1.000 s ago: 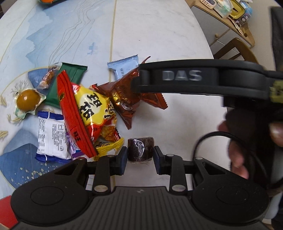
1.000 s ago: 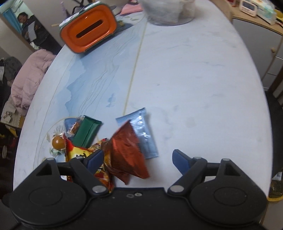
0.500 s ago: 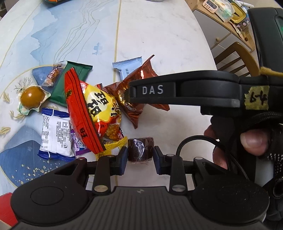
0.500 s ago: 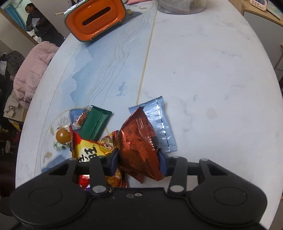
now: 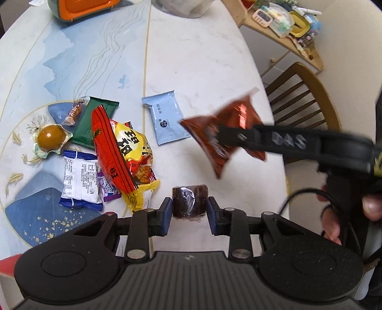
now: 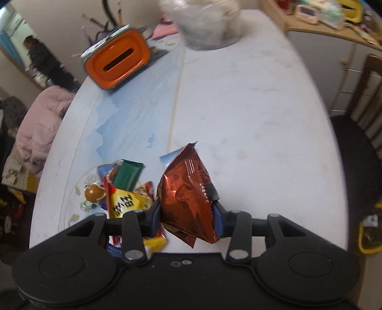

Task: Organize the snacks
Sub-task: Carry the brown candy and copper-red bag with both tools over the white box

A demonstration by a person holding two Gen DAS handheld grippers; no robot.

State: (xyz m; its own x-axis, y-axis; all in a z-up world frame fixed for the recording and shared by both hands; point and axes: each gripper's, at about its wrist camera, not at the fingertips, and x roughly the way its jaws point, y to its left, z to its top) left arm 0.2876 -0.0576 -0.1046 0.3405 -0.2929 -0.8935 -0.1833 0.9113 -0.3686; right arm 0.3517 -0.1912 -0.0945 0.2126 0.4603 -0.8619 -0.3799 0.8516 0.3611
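My right gripper is shut on a red-brown foil Oreo packet and holds it above the table; it also shows in the left wrist view, to the right of the snack pile. My left gripper is shut on a dark brown wrapped cake near the table's front edge. On the table lie a light blue packet, a red and yellow bag, a green packet, a white and blue packet, a small candy and a sealed egg.
An orange-topped box stands at the far left of the table, a clear plastic bag at the far end. A wooden chair stands at the right edge. A cluttered shelf is behind it.
My right gripper closed on the Oreo packet, then lifted it up and to the right, away from the pile. My left gripper stays shut on the brown cake.
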